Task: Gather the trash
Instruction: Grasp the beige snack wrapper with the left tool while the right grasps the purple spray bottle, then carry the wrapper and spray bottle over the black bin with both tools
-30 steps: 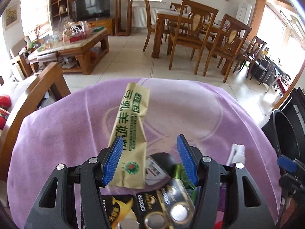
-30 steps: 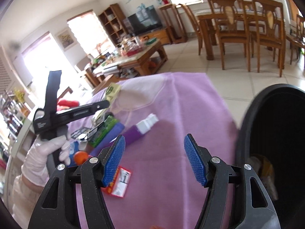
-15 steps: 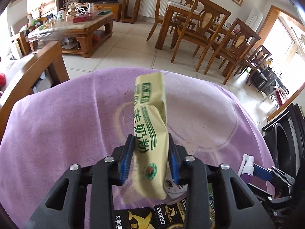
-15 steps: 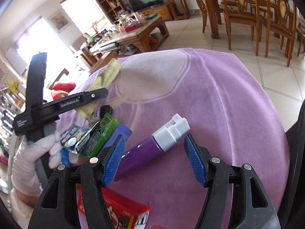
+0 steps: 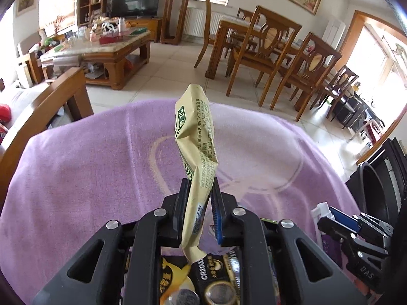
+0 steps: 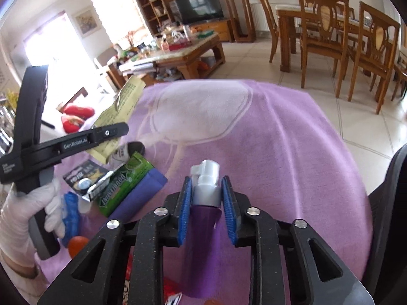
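Observation:
My left gripper [image 5: 199,211] is shut on a crumpled yellow-green packet [image 5: 197,152] and holds it upright above the purple cloth [image 5: 89,167]. The packet also shows in the right wrist view [image 6: 119,117], held by the left gripper [image 6: 119,129]. My right gripper [image 6: 206,211] is shut on the white neck of a purple spray bottle [image 6: 203,231]. The right gripper also shows at the lower right of the left wrist view [image 5: 340,222]. The black trash bin [image 6: 391,203] stands at the table's right edge.
A coin battery card [image 5: 218,282], a green gum pack [image 6: 124,188], a blue-purple box [image 6: 142,198], a blue wrapper [image 6: 71,208], an orange ball [image 6: 77,245] and a red packet lie near the cloth's front left. Wooden chairs, a dining table and a coffee table stand beyond.
My left gripper closed on the yellow packet and lifted it upright. My right gripper moved left from the bin to the spray bottle and closed on its neck.

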Tool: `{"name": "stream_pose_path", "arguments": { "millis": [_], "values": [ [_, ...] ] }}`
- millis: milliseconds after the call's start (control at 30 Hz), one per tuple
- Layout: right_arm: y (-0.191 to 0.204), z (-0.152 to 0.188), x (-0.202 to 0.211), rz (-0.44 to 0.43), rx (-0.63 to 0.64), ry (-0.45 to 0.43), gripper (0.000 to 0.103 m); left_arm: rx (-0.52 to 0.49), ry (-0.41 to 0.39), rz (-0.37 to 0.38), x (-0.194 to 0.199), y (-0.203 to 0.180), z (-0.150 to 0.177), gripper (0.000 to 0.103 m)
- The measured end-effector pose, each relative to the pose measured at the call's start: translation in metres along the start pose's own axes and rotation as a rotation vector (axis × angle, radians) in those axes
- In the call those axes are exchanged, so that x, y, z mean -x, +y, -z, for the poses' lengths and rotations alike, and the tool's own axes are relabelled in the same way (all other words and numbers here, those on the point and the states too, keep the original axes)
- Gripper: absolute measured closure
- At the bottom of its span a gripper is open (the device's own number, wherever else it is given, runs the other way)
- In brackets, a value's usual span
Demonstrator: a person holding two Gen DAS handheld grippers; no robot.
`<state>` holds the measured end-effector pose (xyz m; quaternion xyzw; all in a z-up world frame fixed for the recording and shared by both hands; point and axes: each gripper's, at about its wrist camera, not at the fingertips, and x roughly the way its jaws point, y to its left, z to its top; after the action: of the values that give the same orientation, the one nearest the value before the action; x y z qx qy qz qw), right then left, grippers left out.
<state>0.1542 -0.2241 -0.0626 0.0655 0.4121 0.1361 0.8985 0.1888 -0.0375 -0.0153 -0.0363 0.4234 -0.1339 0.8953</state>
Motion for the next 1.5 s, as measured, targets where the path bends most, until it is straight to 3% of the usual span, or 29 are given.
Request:
{"name": "stream_pose_path", "arguments": {
  "millis": [200, 900, 1200, 1500],
  "values": [
    [-0.019, 0.01, 0.033, -0.039, -0.027, -0.068, 0.08, -0.03, -0.081, 0.055, 0.03, -0.018, 0.003, 0.085],
    [-0.062, 0.041, 0.155, -0.096, -0.057, -0.19, 0.08, -0.097, -0.183, 0.205, 0.086, -0.082, 0.037, 0.085],
    [-0.111, 0.049, 0.209, -0.036, -0.096, -0.258, 0.08, -0.163, -0.195, 0.308, 0.087, -0.151, 0.047, 0.085],
    [-0.188, 0.068, 0.264, 0.068, -0.212, -0.358, 0.08, -0.219, -0.137, 0.442, 0.053, -0.246, 0.068, 0.085]
  ]
}}
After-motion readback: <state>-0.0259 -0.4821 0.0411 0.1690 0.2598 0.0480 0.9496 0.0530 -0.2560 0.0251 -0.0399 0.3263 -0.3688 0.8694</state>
